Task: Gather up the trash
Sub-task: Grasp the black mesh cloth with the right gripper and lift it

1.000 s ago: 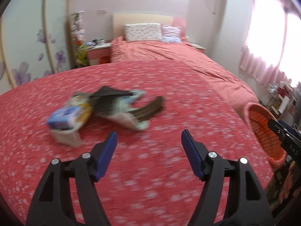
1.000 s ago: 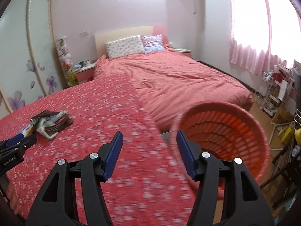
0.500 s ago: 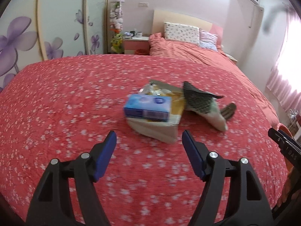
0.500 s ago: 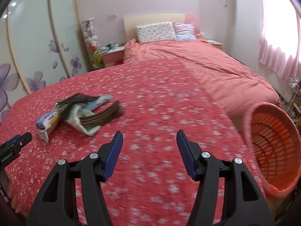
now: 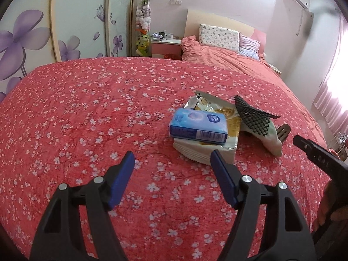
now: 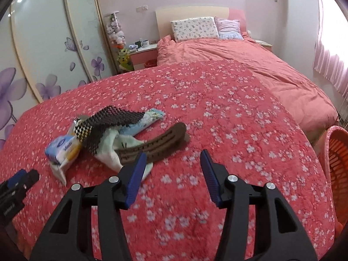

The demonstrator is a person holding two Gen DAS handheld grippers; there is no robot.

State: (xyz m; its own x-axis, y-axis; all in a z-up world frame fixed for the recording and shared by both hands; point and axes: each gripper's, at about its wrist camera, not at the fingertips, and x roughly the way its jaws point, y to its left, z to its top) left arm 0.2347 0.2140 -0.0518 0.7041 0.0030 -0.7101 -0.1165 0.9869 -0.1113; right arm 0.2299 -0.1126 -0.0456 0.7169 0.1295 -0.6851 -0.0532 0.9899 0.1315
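Left wrist view: the trash lies in one small heap on the red quilt with white blossom print [image 5: 87, 113]. On top of the heap, ahead of the left gripper [image 5: 171, 162] and slightly to its right, sits a blue rectangular tissue pack [image 5: 198, 126]. It rests on a flat yellow-and-white plastic snack bag [image 5: 226, 143], whose serrated near edge lies just beyond the right-hand finger tip. A black-and-white checkered wrapper [image 5: 254, 119] rises to the right of the pack, touching the bag, and the end of a brown ribbed strip [image 5: 282, 130] shows behind it. The left gripper hovers above the quilt, fingers spread wide, nothing between the blue pads [image 5: 121, 178]. The black tip of the right gripper [image 5: 313, 154] enters from the right edge.

Right wrist view: the same heap lies ahead and to the left of the right gripper [image 6: 171, 163]. The brown ribbed strip [image 6: 156, 145] runs closest, its near end just beyond the left-hand finger tip. The checkered wrapper [image 6: 108, 117] drapes over a pale green crumpled wrapper [image 6: 108, 150], with the tissue pack [image 6: 63, 148] at the far left of the heap. The right gripper is spread wide and holds nothing. An orange slatted plastic basket [image 6: 339, 158] stands at the far right, beside the quilt edge and well apart from the heap. The left gripper [image 6: 19, 180] shows at the lower left edge.

Farther ahead lie a salmon duvet [image 6: 250, 65], two pillows [image 6: 195, 28] and a pink nightstand [image 6: 143, 54].
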